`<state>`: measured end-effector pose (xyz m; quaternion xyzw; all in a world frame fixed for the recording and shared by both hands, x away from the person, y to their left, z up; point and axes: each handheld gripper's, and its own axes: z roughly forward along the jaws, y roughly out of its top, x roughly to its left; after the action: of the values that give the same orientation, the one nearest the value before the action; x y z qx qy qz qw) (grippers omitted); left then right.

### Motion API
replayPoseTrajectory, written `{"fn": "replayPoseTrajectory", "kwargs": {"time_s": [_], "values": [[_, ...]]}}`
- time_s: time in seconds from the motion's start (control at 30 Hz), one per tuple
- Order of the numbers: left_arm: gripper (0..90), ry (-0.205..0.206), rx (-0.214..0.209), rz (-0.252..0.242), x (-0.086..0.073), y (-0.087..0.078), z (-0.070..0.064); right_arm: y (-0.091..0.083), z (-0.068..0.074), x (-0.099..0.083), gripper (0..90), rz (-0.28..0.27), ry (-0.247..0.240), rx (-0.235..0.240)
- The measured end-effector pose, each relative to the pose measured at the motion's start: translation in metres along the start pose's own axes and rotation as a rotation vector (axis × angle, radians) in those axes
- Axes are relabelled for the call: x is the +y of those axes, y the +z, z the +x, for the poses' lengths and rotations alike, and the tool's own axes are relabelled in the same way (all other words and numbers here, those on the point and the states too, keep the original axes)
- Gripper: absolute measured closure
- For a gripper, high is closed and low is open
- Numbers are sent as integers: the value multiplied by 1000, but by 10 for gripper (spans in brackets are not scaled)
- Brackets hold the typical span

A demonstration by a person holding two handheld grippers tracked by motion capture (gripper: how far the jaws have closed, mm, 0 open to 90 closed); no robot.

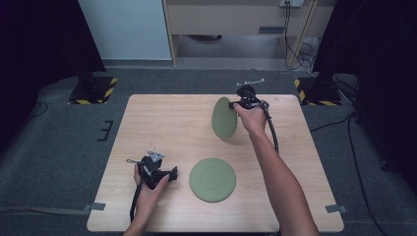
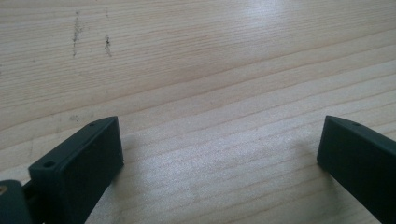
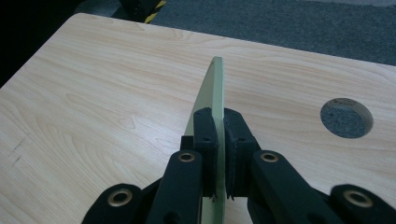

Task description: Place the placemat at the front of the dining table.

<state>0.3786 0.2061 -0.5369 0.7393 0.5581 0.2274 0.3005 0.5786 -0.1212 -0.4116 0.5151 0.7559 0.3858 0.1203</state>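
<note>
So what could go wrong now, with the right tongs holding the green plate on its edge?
1. The right tongs pinch the raised plate only at its thin rim, so it might pivot or slip out.
2. If lowered carelessly, it could strike the flat plate on the table.
3. The left tongs are open and empty, so nothing supports it.

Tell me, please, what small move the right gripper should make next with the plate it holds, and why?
Probably carry it toward the near plate and tip it flat above it. The right gripper is shut on the rim of the held plate, which stands on edge over the table's far side. The left gripper is open over bare wood, so it can probably stay put.
</note>
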Motion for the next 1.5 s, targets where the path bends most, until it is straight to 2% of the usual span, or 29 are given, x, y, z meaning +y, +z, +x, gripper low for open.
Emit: {"fn": "replayPoseTrajectory", "kwargs": {"time_s": [0.27,0.83,1.3,1.5], "values": [[0,-1,1,0,0,0,0,3,-14,-4,859,7,14,-9],[0,-2,2,0,0,0,0,4,-22,-5,858,14,6,-24],[0,-6,4,-2,0,0,-1,7,-30,-11,858,39,-14,-56],[0,-9,6,-2,0,1,-1,10,-40,-20,857,55,1,-71]]}}
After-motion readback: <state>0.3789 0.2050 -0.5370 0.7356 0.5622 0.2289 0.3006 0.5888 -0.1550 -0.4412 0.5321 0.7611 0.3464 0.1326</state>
